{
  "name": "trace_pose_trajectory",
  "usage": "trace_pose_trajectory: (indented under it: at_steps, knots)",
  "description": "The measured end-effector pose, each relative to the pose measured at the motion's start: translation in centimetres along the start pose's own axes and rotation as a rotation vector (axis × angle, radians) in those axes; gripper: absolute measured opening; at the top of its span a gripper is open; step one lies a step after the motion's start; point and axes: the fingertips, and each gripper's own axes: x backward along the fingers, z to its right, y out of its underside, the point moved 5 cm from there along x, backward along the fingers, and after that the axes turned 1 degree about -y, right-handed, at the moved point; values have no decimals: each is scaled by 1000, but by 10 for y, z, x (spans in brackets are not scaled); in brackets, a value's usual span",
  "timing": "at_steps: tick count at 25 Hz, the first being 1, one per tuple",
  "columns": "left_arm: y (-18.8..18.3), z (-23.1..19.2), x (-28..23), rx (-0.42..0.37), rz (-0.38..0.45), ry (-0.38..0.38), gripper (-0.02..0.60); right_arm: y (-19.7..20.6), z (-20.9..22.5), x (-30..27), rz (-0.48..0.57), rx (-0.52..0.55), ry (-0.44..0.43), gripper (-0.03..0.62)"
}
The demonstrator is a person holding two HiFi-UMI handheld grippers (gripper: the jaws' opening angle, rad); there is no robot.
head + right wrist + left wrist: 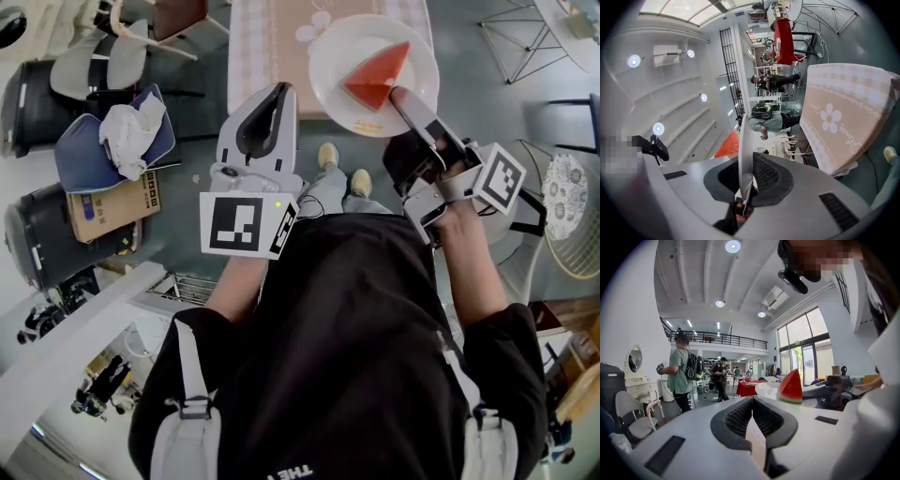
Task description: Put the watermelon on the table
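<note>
A red watermelon wedge (380,77) with a green rind lies on a white plate (330,54). My right gripper (398,94) is shut on the plate's near rim and holds it in the air by the front edge of the table (270,47), which has a pink checked cloth. In the right gripper view the plate (745,133) stands edge-on between the pads of my right gripper (746,157), with the wedge (727,144) behind and the table (839,117) to the right. My left gripper (278,91) is shut and empty, left of the plate. The left gripper view shows its closed tips (751,398), with the wedge (791,387) beyond them.
A pale chair (98,67), two dark cases (37,234), a cardboard box (112,206) and a blue bag (89,150) with white cloth stand on the left. A patterned round stool (567,192) and a wire frame (525,37) are on the right. People (684,371) stand farther off.
</note>
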Motion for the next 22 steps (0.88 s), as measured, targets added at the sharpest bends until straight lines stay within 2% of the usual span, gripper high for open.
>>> trace_pose_trajectory:
  at_steps: [3,10,22]
  knots:
    - [0,-16,-3,7,0,2,15,2,2,-15,-1,1,7,32]
    - [2,-21,-6,18,6,8,15,2,0,-19,1,15,1,32]
    - [1,-68,-34,37,16,29,15,-8,5,-71,13,41,9,32]
